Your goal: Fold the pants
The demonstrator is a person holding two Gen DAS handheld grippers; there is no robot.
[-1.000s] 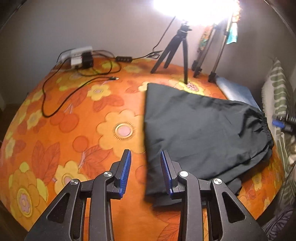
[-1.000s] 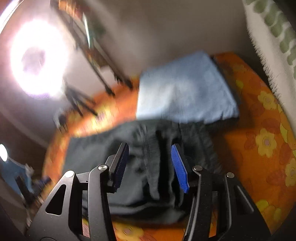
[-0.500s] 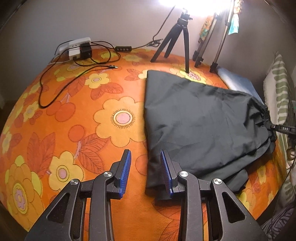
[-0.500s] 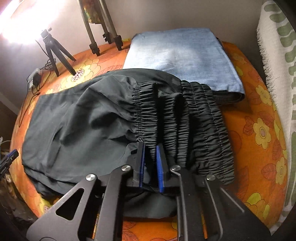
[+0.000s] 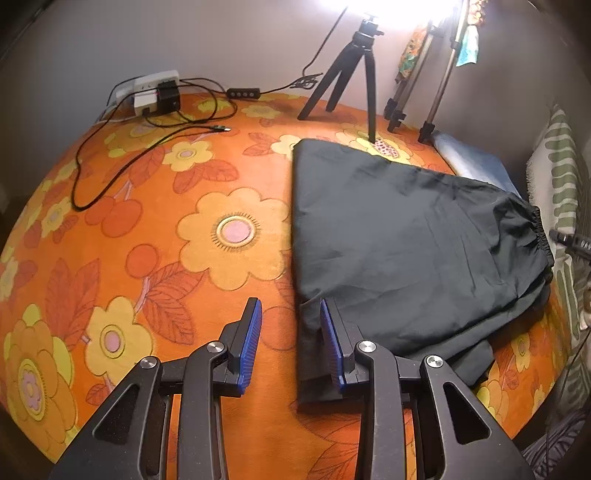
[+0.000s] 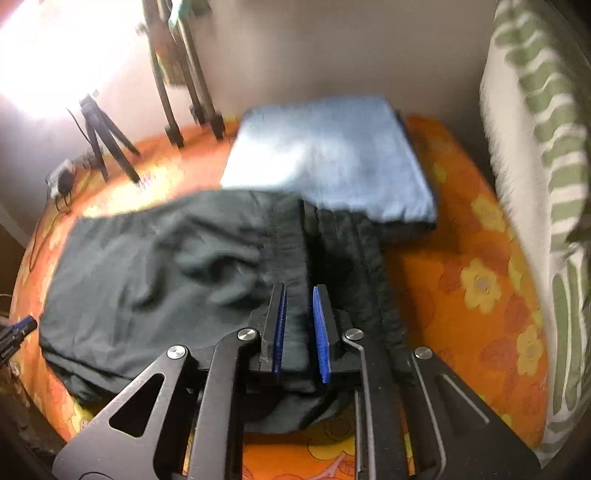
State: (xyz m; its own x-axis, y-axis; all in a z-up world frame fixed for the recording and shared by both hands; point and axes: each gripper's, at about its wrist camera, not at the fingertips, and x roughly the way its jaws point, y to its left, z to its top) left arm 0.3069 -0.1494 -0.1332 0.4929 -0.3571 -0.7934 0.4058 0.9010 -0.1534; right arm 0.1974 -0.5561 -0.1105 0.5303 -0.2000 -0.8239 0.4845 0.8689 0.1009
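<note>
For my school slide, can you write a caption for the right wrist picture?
Right gripper, jaws opening, straddles the dark pants' waistband beside folded blue jeans.

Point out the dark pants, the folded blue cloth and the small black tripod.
dark pants [image 5: 399, 236], left wrist view, middle of the flat fabric.
folded blue cloth [image 6: 332, 158], right wrist view, its top face.
small black tripod [image 5: 370, 92], left wrist view, front leg.

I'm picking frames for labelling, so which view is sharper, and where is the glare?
Left wrist view: sharp, with the dark pants and the floral cover crisp; the lamp blows out the top edge. Right wrist view: motion-blurred, smearing the pants' waistband and the blue folded cloth; glare washes out the upper left corner.
</note>
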